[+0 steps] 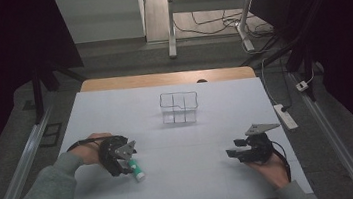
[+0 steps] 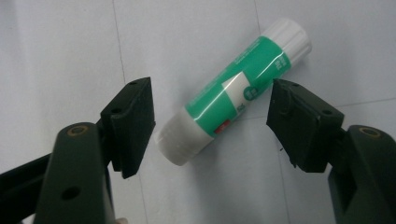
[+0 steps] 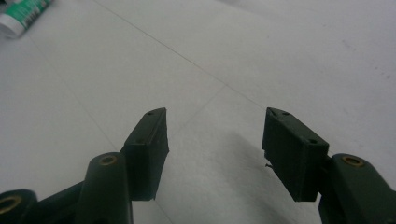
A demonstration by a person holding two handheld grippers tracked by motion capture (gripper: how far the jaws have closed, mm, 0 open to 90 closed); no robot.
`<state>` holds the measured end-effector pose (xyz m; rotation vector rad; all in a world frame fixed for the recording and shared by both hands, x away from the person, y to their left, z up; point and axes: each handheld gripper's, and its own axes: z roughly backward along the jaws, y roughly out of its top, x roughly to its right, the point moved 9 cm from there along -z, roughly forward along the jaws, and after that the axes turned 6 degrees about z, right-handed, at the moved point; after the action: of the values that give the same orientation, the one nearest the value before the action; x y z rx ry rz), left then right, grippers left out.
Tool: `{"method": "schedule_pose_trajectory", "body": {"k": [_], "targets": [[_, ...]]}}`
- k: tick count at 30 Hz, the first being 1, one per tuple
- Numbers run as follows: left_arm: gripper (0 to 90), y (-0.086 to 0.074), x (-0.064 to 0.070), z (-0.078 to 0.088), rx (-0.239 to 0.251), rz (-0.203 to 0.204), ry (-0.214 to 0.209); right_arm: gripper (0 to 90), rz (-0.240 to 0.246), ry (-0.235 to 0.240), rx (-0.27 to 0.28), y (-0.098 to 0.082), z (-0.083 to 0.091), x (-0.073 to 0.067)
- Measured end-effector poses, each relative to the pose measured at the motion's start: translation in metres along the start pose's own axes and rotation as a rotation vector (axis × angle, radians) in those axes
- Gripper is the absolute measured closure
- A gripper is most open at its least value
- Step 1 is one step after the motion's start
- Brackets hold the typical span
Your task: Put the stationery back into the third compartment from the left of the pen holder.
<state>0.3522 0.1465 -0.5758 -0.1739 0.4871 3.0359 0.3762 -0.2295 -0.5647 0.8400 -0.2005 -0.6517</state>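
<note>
While both hands rest low over the pale sheet-covered table (image 1: 183,179), the left gripper (image 1: 130,161) hangs directly above a green glue stick with white caps (image 1: 136,169) that lies flat on the sheet near the table's front left. Seen in the left gripper view, its two black jaws stand apart on either side of the green glue stick (image 2: 233,91), which lies slanted between them; neither pad appears to touch it, though the right one is very close and contact is hard to rule out. On the other side, the right gripper (image 1: 232,153) is held near the front right of the table, jaws spread wide with nothing between them but bare sheet. A small clear wire-framed basket with compartments (image 1: 179,107) stands toward the middle back of the table, well apart from both grippers.
</note>
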Motion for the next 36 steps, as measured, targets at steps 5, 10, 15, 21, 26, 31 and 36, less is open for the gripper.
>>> {"method": "schedule_pose_trajectory", "body": {"k": [5, 10, 15, 21, 26, 31, 36], "targets": [[34.2, -0.003, -0.002, -0.004, -0.047, -0.039, -0.025, 40.3, -0.023, -0.001, 0.007, 0.0, 0.001, 0.003], [36.0, -0.004, -0.004, -0.009, -0.08, -0.075, -0.032, 40.1, -0.018, 0.006, 0.002, 0.0, 0.001, 0.001], [42.5, -0.007, -0.006, -0.016, -0.099, -0.117, -0.028, 40.0, -0.018, 0.015, -0.001, -0.001, 0.0, 0.001], [60.1, -0.009, -0.001, -0.016, -0.097, -0.169, -0.051, 39.9, -0.023, 0.014, -0.003, -0.001, 0.0, 0.002], [64.6, -0.009, 0.001, -0.014, -0.106, -0.204, -0.022, 39.8, -0.026, 0.013, -0.005, -0.002, 0.001, 0.001], [64.7, -0.008, 0.003, -0.011, -0.065, -0.136, -0.017, 39.8, -0.027, 0.017, 0.003, -0.001, 0.001, 0.002], [64.7, -0.001, 0.0, -0.002, 0.012, -0.025, 0.033, 39.7, -0.026, 0.013, 0.014, 0.0, 0.004, 0.003]]}}
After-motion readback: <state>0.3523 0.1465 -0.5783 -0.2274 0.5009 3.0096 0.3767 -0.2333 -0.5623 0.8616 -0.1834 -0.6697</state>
